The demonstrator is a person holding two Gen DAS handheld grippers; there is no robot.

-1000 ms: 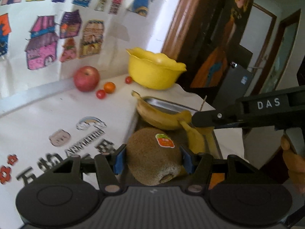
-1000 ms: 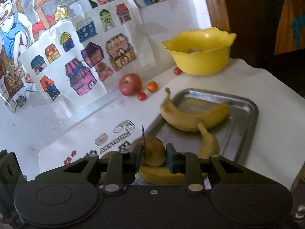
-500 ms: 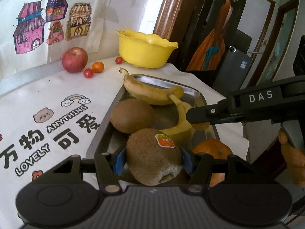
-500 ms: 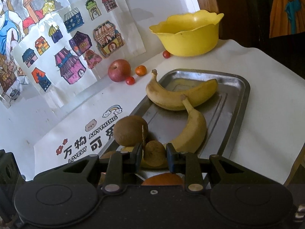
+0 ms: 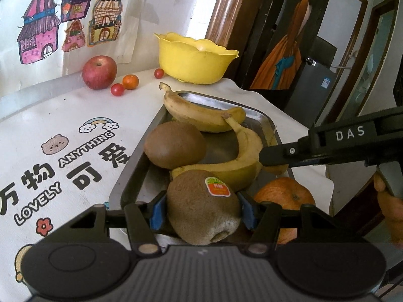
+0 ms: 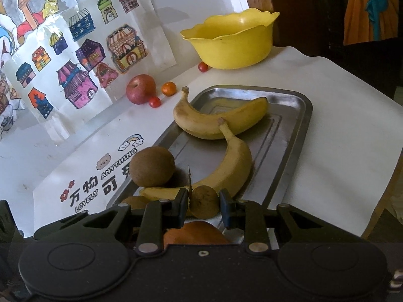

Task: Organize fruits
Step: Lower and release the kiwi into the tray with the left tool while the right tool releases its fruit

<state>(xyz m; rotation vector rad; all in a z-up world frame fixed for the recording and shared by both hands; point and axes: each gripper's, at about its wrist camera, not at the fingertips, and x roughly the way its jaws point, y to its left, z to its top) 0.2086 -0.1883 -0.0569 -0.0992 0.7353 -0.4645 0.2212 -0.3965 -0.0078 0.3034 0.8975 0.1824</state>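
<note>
- The table (image 6: 340, 115) has a white cloth with printed words, and children's drawings of houses (image 5: 40, 35) hang on the wall behind it; a dark doorway is at the right side.
- A metal tray (image 6: 299, 115) lies on the cloth, and behind it stands a yellow bowl (image 6: 234, 40) with a wavy rim.
- Near the wall rest a red apple (image 5: 99, 71), a small orange fruit (image 5: 130, 81) and two cherry tomatoes: one (image 5: 117, 89) just beside the apple, the other (image 5: 158, 73) touching the foot of the bowl.
- In the tray lie two bananas (image 6: 219, 123); the stem of the nearer one touches the farther one.
- A brown kiwi (image 6: 153, 166) sits at the left edge of the tray, beside the nearer banana.
- The left claw (image 5: 201, 211) is clenched on a kiwi with a sticker (image 5: 202, 210), its blue pads pressing both sides, above the near end of the tray.
- An orange (image 5: 284, 196) lies just right of this kiwi.
- The right claw (image 6: 204, 207) grips a small brown fruit with a thin stem (image 6: 204, 202), above the near part of the tray, close to the nearer banana.
- In the left wrist view the right claw's side, marked "DAS", reaches in from the right over the tray.
</note>
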